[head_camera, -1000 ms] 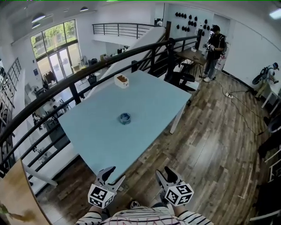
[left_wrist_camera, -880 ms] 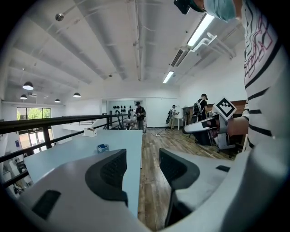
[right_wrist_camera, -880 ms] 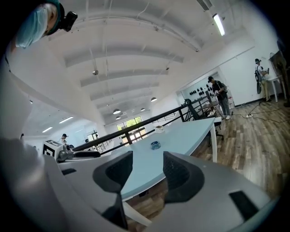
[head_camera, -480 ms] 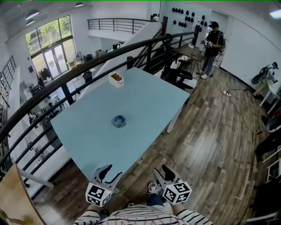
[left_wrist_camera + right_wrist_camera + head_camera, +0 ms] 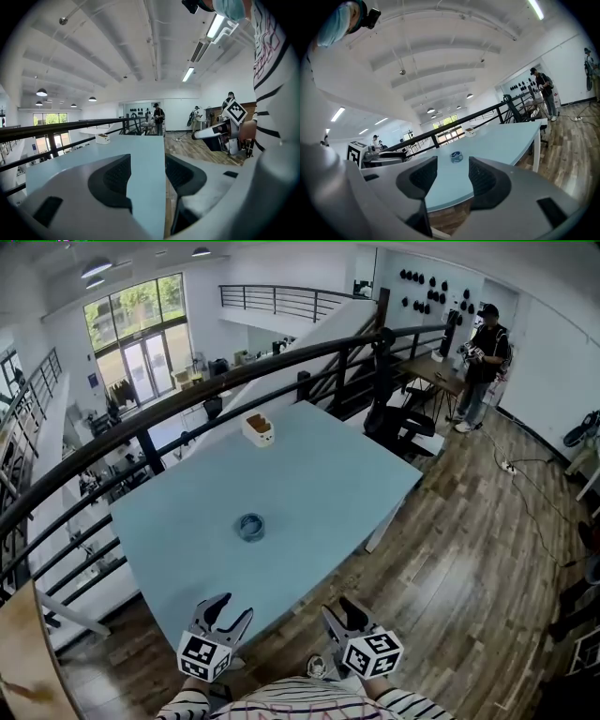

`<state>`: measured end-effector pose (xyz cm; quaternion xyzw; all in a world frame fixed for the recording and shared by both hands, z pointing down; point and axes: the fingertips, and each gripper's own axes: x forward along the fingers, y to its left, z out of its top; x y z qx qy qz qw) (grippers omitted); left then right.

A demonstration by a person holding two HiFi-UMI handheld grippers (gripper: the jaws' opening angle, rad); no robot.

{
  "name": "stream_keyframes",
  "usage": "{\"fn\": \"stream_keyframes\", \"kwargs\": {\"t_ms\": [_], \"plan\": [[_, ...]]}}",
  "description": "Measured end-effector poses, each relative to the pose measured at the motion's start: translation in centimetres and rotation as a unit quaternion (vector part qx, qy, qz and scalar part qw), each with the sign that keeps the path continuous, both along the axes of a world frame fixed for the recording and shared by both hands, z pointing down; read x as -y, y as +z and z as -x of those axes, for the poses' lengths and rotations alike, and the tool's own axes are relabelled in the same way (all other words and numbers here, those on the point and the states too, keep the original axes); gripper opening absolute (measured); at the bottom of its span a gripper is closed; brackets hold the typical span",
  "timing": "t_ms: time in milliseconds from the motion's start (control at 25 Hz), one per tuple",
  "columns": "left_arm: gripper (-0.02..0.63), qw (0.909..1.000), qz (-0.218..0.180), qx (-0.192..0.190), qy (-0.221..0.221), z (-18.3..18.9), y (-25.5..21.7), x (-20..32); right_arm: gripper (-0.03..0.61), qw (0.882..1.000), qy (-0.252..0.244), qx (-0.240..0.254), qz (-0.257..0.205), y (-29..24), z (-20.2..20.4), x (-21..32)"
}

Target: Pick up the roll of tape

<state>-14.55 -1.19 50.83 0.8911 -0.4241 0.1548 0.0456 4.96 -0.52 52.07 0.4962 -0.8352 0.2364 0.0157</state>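
Note:
A blue roll of tape [image 5: 250, 526] lies flat near the middle of the light blue table [image 5: 319, 474]; the right gripper view shows the roll of tape [image 5: 456, 157] between its jaws, far off. My left gripper [image 5: 228, 608] is held at the table's near edge, open and empty. My right gripper [image 5: 337, 612] hovers off the near corner over the wood floor, also open and empty. Both sit well short of the tape. In the left gripper view the left gripper [image 5: 147, 173] looks along the table edge and the tape is out of sight.
A small white box [image 5: 258, 429] stands at the table's far edge beside a black railing [image 5: 187, 395]. A person [image 5: 482, 352] stands at another table at the back right. Wooden floor [image 5: 469, 549] lies to the right of the table.
The view has shifted, so the table and tape sit slightly lower and left in frame. Both grippers have stayed open at the near edge, barely moved.

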Motion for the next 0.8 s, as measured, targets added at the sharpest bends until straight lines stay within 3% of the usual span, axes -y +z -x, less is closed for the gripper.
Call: {"fn": "stream_keyframes", "kwargs": {"t_ms": [400, 800], "plan": [[0.206, 0.9973, -0.023, 0.032, -0.063, -3.3, -1.5, 6.0, 0.202, 0.996, -0.089, 0.004, -0.005, 0.5, -3.1, 6.5], [0.206, 0.9935, -0.064, 0.080, -0.050, -4.8, -5.9, 10.6, 0.202, 0.990, -0.139, 0.025, -0.008, 0.0, -2.3, 9.4]]}}
